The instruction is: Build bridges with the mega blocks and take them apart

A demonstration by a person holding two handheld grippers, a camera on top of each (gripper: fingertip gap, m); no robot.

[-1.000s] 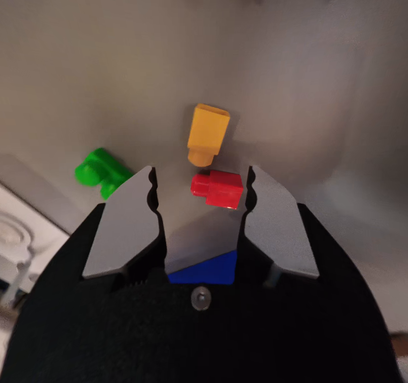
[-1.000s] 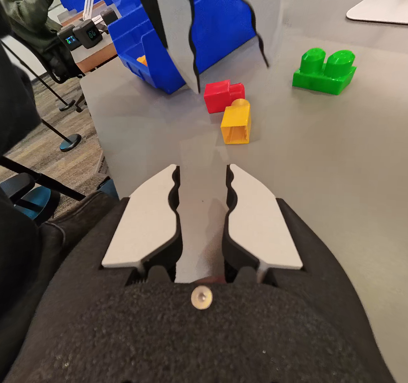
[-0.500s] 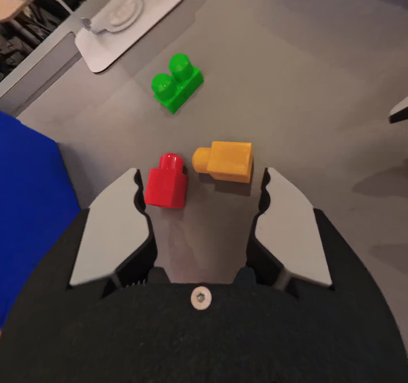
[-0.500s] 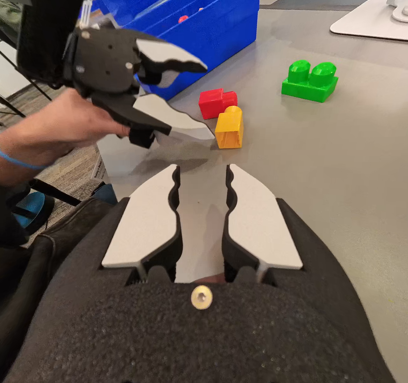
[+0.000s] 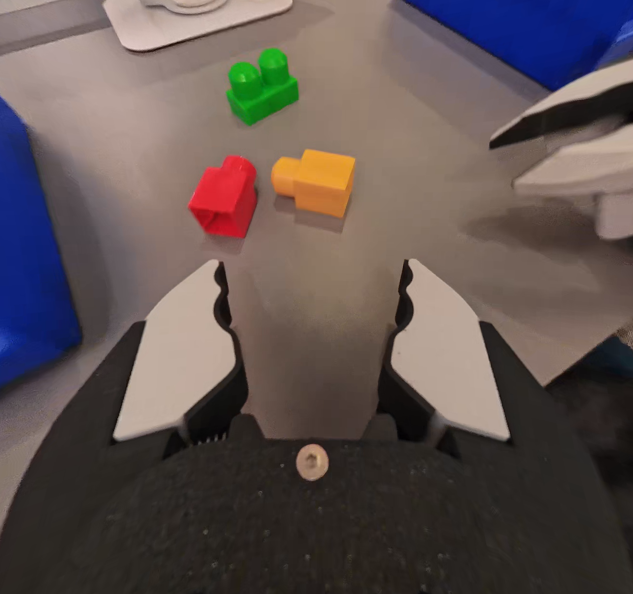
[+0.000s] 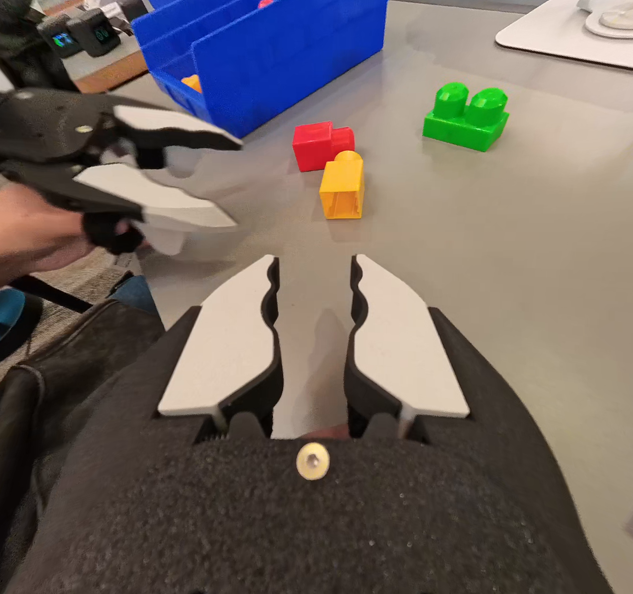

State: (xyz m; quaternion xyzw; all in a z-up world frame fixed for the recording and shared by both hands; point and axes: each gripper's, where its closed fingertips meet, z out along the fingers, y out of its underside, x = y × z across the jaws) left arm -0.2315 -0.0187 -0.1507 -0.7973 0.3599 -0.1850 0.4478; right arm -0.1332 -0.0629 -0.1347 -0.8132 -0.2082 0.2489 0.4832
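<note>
Building has not begun: both the left gripper (image 5: 313,290) and right gripper (image 6: 315,283) are released, empty. Red block (image 5: 224,197), at eleven o'clock, needs uprighting first, likely.

i see a red block (image 5: 224,199), a yellow-orange block (image 5: 318,182) and a bright green two-stud block (image 5: 262,86) on my plain grey table (image 5: 394,98), a blue bin (image 6: 274,47), a white mat (image 5: 197,12), and black grippers with pale grey fingers (image 5: 185,351).
</note>
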